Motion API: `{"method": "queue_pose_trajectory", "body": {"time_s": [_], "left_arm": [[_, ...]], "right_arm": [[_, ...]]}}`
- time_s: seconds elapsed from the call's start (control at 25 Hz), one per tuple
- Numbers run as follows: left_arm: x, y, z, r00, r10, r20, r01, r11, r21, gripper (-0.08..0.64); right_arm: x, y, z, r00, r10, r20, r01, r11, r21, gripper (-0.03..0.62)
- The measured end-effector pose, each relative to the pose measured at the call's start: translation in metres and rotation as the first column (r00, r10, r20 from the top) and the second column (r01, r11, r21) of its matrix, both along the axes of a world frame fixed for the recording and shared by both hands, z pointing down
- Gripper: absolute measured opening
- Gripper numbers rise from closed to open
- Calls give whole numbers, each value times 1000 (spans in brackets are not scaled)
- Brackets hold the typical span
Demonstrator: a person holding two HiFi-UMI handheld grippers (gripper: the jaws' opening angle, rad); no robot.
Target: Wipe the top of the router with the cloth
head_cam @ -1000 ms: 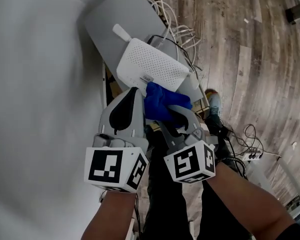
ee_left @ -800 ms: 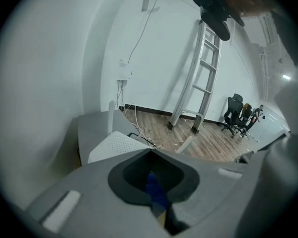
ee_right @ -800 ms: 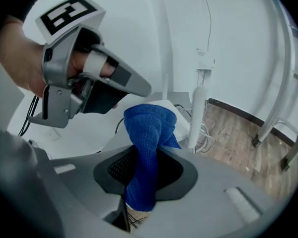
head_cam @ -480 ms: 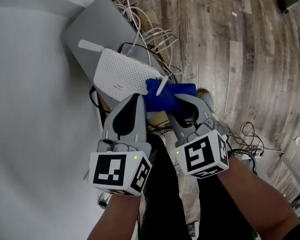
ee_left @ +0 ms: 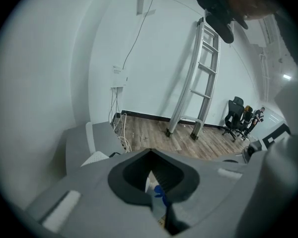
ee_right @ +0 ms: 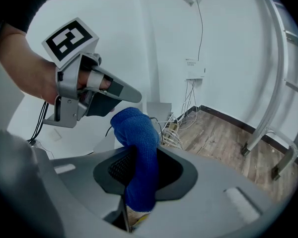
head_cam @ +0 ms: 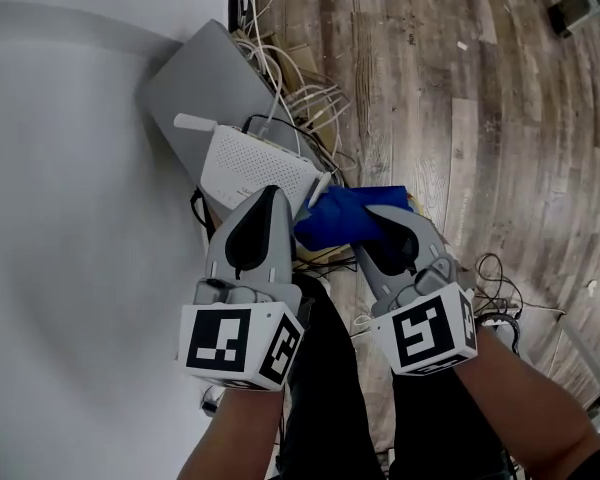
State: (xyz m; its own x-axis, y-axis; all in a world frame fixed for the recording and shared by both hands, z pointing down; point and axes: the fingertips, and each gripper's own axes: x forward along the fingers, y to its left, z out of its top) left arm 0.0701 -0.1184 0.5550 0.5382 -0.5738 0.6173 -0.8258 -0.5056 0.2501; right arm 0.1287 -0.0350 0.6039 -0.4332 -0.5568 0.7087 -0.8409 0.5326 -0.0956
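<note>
One bunched blue cloth [head_cam: 345, 218] is clamped in my right gripper's [head_cam: 388, 213] jaws, touching the 4 o'clock corner of the white, perforated router [head_cam: 250, 168] on its grey panel [head_cam: 195, 88]. My left gripper's [head_cam: 270, 196] jaws are together.

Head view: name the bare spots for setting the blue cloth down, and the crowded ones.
Free: the white surface left of the white perforated router; the flat grey slab beyond it. Crowded: tangled white cables behind the router.
</note>
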Motion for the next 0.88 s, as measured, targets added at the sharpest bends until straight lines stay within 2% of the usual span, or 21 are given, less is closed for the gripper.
{"method": "queue_pose_trajectory", "body": {"time_s": [0.24, 0.52, 0.72, 0.88], "left_arm": [[0, -6, 16, 1000, -18, 4, 18, 1000, 4, 1], [-1, 2, 56, 999, -49, 19, 49, 998, -31, 1], [-6, 4, 54, 998, -65, 2, 65, 997, -51, 1], [-16, -4, 37, 998, -60, -16, 60, 998, -34, 1]], "right_arm": [[7, -12, 38, 1000, -5, 5, 5, 1000, -6, 115], [19, -27, 91, 997, -38, -69, 36, 998, -43, 115], [27, -31, 92, 992, -28, -120, 20, 998, -67, 115], [46, -50, 75, 988, 49, -149, -56, 997, -43, 115]]}}
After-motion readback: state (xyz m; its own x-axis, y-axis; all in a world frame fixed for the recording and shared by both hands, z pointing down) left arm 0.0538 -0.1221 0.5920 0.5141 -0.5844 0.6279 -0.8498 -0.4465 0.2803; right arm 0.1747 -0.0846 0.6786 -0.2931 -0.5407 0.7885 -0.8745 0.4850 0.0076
